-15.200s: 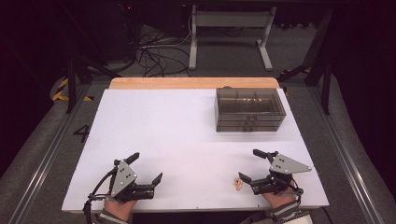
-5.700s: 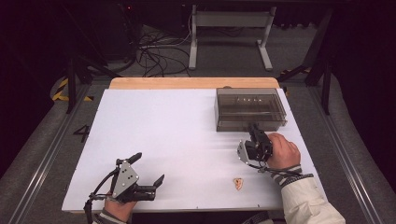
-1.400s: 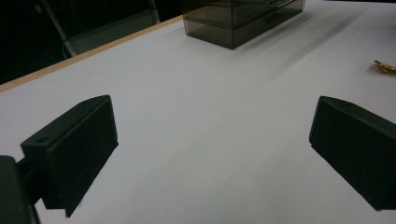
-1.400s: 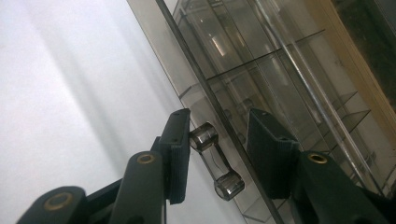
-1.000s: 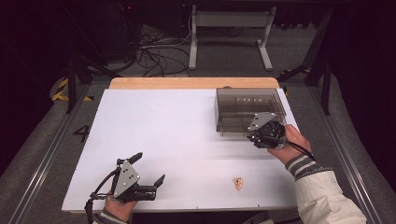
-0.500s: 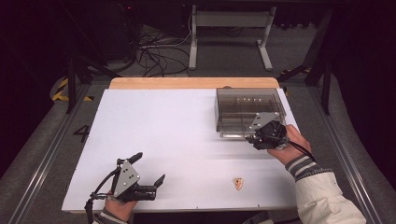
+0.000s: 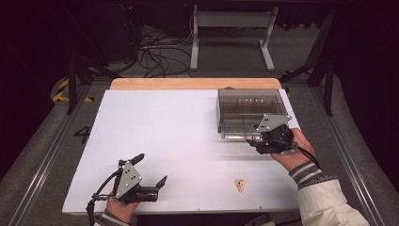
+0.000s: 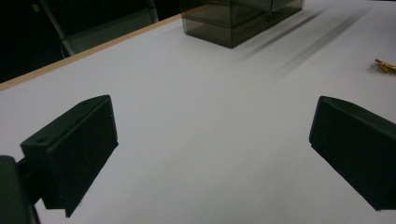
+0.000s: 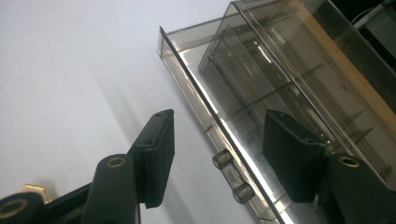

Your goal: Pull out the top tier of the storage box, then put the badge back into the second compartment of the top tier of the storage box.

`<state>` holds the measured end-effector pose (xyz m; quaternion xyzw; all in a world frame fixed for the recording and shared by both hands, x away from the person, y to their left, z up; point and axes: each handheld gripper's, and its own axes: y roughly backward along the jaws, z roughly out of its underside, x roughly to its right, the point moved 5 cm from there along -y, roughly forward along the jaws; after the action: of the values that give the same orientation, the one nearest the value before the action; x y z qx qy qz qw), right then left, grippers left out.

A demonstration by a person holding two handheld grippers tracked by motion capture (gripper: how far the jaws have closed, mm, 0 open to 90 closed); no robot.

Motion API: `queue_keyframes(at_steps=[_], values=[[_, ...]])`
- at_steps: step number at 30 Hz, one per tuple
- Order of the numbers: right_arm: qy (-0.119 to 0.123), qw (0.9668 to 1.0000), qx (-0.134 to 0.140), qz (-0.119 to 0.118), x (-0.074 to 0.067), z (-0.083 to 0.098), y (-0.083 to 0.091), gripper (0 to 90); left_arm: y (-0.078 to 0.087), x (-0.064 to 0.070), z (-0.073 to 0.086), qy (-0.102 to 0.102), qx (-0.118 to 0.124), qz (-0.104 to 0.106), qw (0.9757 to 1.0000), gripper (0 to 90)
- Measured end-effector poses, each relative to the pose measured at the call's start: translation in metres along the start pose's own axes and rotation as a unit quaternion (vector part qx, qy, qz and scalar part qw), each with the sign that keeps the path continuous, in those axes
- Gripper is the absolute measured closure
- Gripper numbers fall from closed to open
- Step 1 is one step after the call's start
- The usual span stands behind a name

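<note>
Desk (image 7: 179, 141) first: big white top w/ a wood strip along the far edge, dark room around it, cables and a metal stand on the floor behind, rails down both sides.

On the desk's far right sits the smoky clear drawer box (image 7: 251, 110). Its bottom drawer (image 9: 219, 121) is pulled out a bit toward the person; dividers visible inside, compartments look empty as far as I can tell.

Right gripper (image 7: 254, 140) is at the drawer front. In the right gripper view its jaws stand about half apart, either side of the clear drawer knob (image 9: 231, 175), pads not pressing on it. They've just been opening, so it's let go, holding nothing.

Left gripper (image 7: 150, 176) rests near the front left edge, jaws wide, nothing btwn them.

Small gold piece (image 7: 241, 185) lies on the desk near the front, well apart from the box, closer to the right hand.

Risks, imo: drawer is only partly out, so the gap may be too tight for dropping the piece in. The piece is tiny and flat, so a pinch could slip or flick it off the desk. A snag on the knob could drag the light box.
</note>
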<state>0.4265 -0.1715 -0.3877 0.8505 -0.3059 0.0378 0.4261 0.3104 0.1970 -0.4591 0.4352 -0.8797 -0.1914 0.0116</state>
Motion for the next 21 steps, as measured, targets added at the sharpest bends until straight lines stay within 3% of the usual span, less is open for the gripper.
queue_keyframes(at_steps=[9,21], values=[[-0.011,0.9991,0.033,-0.025,-0.016,-0.008,0.010,41.8,-0.003,0.001,-0.001,0.004,0.003,0.006,1.0000,1.6],[-0.030,0.9962,0.059,-0.057,-0.036,-0.008,0.009,36.3,-0.002,0.001,-0.002,0.001,0.004,0.005,1.0000,1.7]])
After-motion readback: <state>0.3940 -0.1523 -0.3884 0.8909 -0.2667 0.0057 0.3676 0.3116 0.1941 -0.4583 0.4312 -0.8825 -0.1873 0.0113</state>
